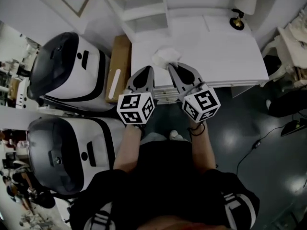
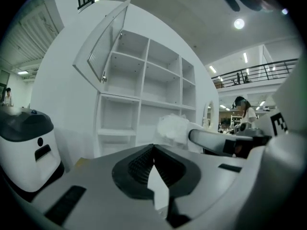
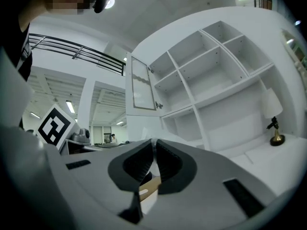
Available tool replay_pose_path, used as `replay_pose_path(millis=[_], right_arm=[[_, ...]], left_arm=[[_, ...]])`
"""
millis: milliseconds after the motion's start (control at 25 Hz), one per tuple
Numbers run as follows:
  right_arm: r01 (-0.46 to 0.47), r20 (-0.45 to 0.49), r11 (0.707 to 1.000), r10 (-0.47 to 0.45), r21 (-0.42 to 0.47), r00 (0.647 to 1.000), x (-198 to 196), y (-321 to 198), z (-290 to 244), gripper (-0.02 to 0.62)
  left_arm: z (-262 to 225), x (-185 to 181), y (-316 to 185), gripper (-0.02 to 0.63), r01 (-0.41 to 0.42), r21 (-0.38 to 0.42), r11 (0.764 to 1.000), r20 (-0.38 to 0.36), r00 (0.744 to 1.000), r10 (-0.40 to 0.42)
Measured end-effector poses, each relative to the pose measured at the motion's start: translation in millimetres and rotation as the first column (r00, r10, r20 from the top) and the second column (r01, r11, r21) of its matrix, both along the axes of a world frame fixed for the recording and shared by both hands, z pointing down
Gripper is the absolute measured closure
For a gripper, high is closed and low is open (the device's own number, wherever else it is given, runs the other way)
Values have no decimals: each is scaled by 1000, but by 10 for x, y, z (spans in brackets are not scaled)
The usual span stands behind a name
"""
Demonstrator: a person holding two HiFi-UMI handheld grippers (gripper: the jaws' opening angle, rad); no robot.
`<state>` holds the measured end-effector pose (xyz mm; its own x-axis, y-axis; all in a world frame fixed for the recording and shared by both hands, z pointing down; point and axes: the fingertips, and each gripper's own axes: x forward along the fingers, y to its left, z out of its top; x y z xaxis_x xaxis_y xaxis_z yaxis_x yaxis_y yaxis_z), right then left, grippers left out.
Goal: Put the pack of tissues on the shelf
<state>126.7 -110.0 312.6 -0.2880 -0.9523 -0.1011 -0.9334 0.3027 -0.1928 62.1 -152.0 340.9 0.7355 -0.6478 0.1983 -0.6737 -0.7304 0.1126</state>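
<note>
right gripper point(image 1: 171, 66) has its jaws pinched narrow on the pack of tissues point(image 1: 165, 56), gripping it by the near edge. the pack sits low over the white desk point(image 1: 225, 51), in front of the shelf point(image 1: 144, 8) and not in any compartment. in the right gripper view the right gripper point(image 3: 154, 143) shows crinkled white wrap point(image 3: 146, 132) poking up past the tips of the ribbed pads. left gripper point(image 1: 149, 69) hangs just beside it, jaws together with nothing between them, and the left gripper view confirms that, pads meeting at the tip point(image 2: 153, 147). from that view the pack point(image 2: 173, 127) shows at the end of the other tool, with the open white compartments point(image 2: 144, 80) behind it and a glazed door point(image 2: 103, 47) swung out at the top. a small lamp point(image 1: 237, 20) stands at the desk's far right corner. two white-and-black machines point(image 1: 72, 71) sit off to the left.
</note>
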Motion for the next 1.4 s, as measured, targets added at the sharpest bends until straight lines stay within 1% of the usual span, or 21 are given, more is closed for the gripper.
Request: replay_pose_path(millis=[120, 280, 520, 720, 1040, 1400], right_arm=[[-30, -9, 999, 29, -20, 1000, 140, -46, 44, 575], [-32, 4, 998, 32, -54, 999, 125, -195, 171, 575], [-51, -51, 992, 45, -117, 998, 166, -502, 396, 575], [-64, -58, 988, 56, -138, 997, 238, -839, 475, 575], [-40, -71, 985, 28, -166, 997, 176, -1498, 724, 575], [-54, -68, 973, 40, -223, 997, 280, -2320, 1085, 575]], left_arm=[[21, 73, -35, 595, -10, -15, 1000, -27, 1000, 9], [117, -11, -122, 595, 5, -41, 999, -11, 1000, -6], [366, -103, -510, 595, 46, -98, 994, -32, 998, -50], [399, 21, -855, 595, 29, -107, 994, -49, 998, -34], [664, 37, -1472, 595, 44, -150, 988, -1, 999, -45], [981, 156, -2249, 595, 31, -188, 982, 53, 998, -21]])
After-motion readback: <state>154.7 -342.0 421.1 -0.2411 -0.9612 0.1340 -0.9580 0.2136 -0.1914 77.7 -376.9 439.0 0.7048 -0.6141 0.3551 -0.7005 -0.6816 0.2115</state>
